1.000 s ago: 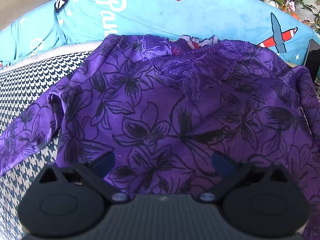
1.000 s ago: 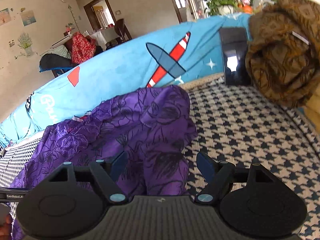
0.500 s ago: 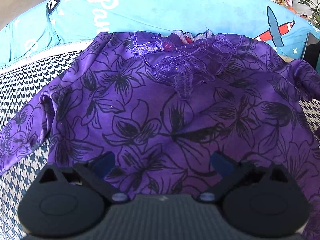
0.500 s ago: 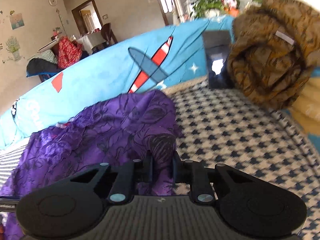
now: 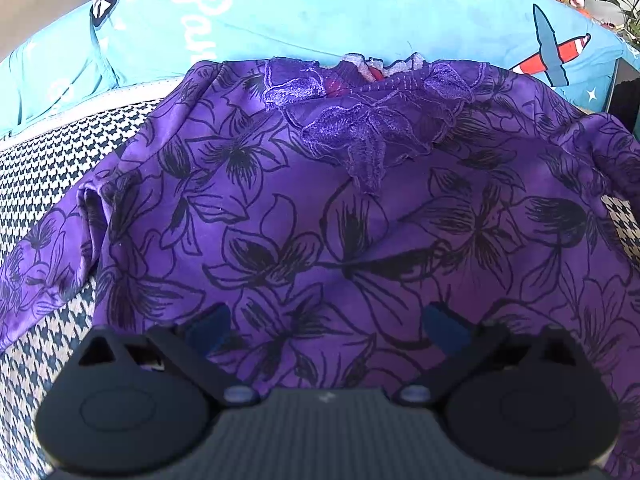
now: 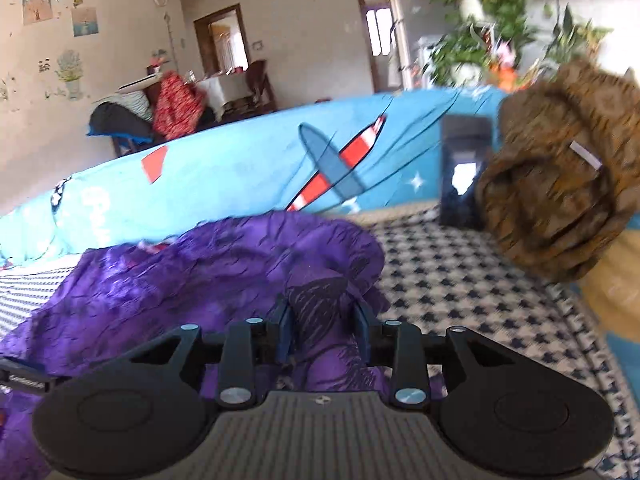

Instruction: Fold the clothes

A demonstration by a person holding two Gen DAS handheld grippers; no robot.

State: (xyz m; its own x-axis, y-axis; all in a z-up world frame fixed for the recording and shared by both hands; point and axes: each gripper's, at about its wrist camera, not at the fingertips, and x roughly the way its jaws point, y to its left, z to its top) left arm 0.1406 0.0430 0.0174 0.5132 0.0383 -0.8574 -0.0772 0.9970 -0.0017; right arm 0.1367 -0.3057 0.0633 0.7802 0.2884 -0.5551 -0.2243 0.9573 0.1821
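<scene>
Folding has barely begun — the purple top (image 5: 320, 220) lies spread face-up on the checked bed cover (image 5: 44, 160) ahead of the left tool (image 5: 326, 330), whose jaws stand wide apart, holding nothing. The right tool (image 6: 322, 314) has a bunched sleeve (image 6: 320, 292) between its jaws, which are opening. Both sleeves and the body remain unfolded. Beyond the top, white script on the blue cushion (image 5: 320, 20) reads partly — "Pa…".

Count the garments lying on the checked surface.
2. A purple floral blouse spreads across the houndstooth cover, its edge bunched in the right gripper; a rolled brown patterned garment sits at the far right. Others may be hidden.
</scene>
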